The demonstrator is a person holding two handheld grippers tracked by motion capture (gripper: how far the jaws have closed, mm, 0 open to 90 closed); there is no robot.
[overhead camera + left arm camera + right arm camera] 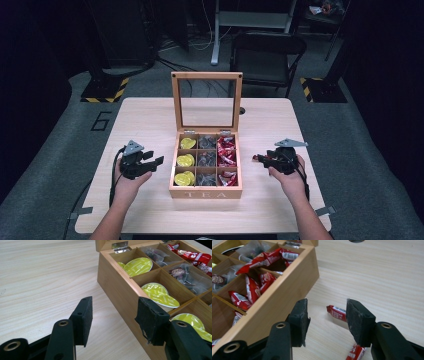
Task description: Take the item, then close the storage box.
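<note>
right tongs (327, 315): partly open, nothing gripped | red packet (337, 312): flat on counter (374, 272), just past right pad | left tongs (113, 315): partly open, empty, beside tea box (120, 290)

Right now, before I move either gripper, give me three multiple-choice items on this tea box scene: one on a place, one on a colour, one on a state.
1. Where does the loose red wrapped packet lie?
A. on the light wooden table, beside the box
B. in a compartment
C. on the lid

2. What colour are the round capsules in the left column of the wooden tea box?
A. red
B. yellow-green
C. blue

3. How stands the glass-paned lid?
A. shut
B. lying off the box
C. raised upright

1 A: the right gripper view shows it on the tabletop beyond the right gripper.
2 B: the high view shows the colour.
3 C: it stands on its hinges.
</note>
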